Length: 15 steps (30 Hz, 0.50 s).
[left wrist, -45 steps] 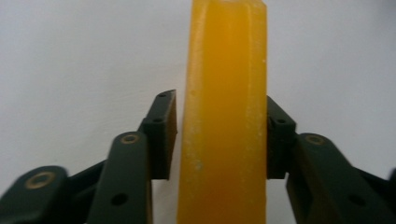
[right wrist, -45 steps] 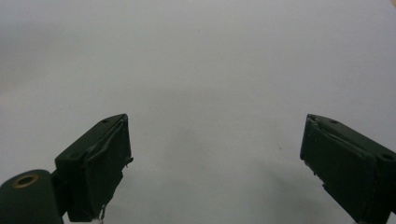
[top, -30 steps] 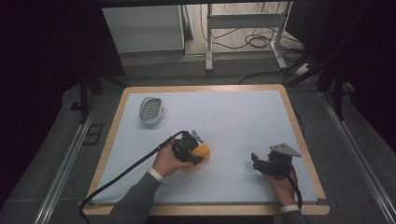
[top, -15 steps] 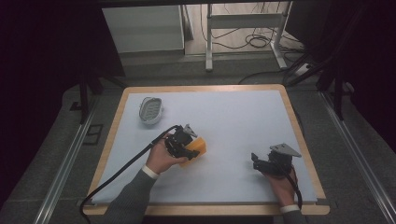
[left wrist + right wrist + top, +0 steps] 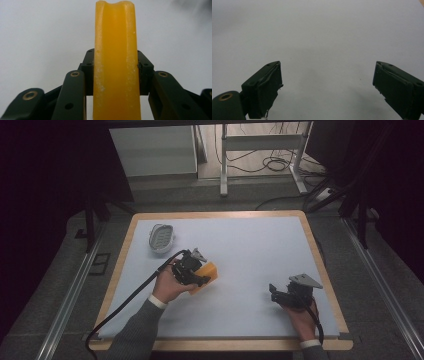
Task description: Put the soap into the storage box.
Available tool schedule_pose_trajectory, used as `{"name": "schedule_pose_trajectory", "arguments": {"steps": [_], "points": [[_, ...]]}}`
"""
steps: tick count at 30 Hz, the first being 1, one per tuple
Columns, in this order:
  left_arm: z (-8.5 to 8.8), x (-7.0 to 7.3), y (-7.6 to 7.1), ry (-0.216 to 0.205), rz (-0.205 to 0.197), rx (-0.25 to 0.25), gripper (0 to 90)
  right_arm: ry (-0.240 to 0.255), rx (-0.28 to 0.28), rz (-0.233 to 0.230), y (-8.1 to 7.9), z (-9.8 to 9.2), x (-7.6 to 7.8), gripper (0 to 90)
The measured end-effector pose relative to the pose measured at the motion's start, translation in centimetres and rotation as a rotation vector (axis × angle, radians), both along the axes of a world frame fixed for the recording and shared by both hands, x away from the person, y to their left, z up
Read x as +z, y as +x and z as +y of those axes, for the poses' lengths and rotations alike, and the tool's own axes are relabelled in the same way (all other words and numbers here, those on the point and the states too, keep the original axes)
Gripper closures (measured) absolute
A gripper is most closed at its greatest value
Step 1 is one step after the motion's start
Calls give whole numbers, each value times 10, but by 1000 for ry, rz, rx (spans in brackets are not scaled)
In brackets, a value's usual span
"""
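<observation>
A yellow-orange bar, like a block of soap (image 5: pixel 208 272), is clamped in my left gripper (image 5: pixel 197 275) left of the table's middle and is lifted off the white surface. In the left gripper view the bar (image 5: pixel 115 57) stands on edge between the two black jaws, which press on both its sides. My right gripper (image 5: pixel 275 292) rests at the front right of the table, held by a hand. Its jaws stand wide apart over bare white table in the right gripper view (image 5: pixel 327 87), with nothing between them.
A white oval soap dish (image 5: pixel 161 238) with a ribbed inside lies at the table's back left. The white table top (image 5: pixel 250 245) has a wooden rim. A black cable (image 5: pixel 125 305) trails from the left gripper to the front left edge.
The left hand has carried the yellow bar leftward and toward the back, and somewhat higher. The right gripper has stayed where it was.
</observation>
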State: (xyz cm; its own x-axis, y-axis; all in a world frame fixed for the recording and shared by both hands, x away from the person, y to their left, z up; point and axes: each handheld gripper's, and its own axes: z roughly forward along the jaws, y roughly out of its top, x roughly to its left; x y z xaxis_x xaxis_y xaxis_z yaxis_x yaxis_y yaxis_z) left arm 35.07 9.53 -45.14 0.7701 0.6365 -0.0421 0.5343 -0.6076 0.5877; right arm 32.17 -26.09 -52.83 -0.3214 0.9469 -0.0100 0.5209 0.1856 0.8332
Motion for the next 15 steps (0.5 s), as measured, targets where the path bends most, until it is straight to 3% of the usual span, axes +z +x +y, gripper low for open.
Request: {"name": "schedule_pose_trajectory", "arguments": {"steps": [15], "points": [[20,4,7,-18,-4,36,613,1,0,-1,0,0,0,90]]}}
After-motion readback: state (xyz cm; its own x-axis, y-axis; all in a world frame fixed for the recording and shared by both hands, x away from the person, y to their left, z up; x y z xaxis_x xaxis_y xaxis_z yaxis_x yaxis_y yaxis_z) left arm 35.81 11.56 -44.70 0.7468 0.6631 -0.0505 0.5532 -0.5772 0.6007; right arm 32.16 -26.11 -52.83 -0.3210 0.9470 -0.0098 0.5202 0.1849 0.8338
